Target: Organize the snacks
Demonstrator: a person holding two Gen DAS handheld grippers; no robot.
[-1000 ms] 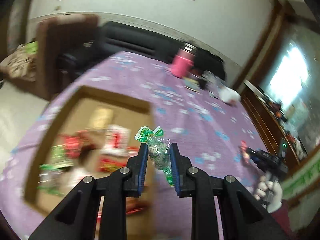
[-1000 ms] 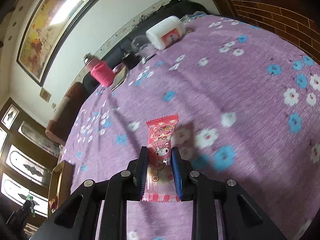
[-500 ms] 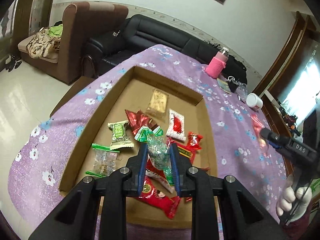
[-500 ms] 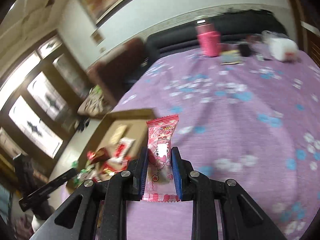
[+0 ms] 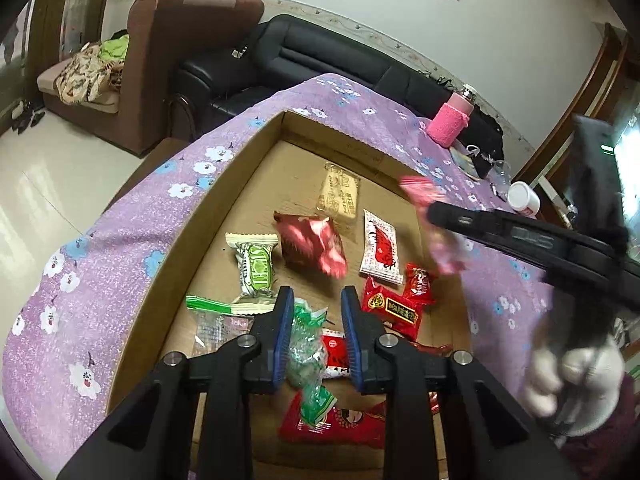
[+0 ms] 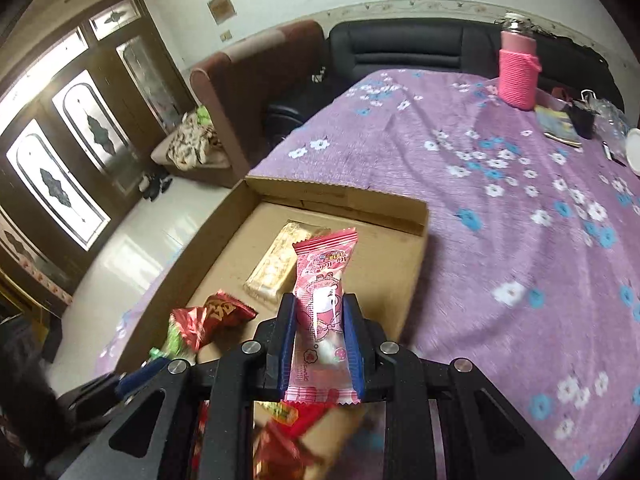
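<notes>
Left gripper [image 5: 314, 332] over cardboard box [image 5: 256, 152]; jaws opening, green snack packet [image 5: 306, 354] loose between them, dropping onto the pile at 6 o'clock. Right gripper [image 6: 320, 340] clamps pink snack packet [image 6: 320, 312] upright above the box's 3 o'clock wall, likely next in.

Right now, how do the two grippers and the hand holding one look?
Both the left gripper and the right gripper are black with angular frames, silver bolts and blue finger pads. The hand wears a white glove and a dark red sleeve.
</notes>
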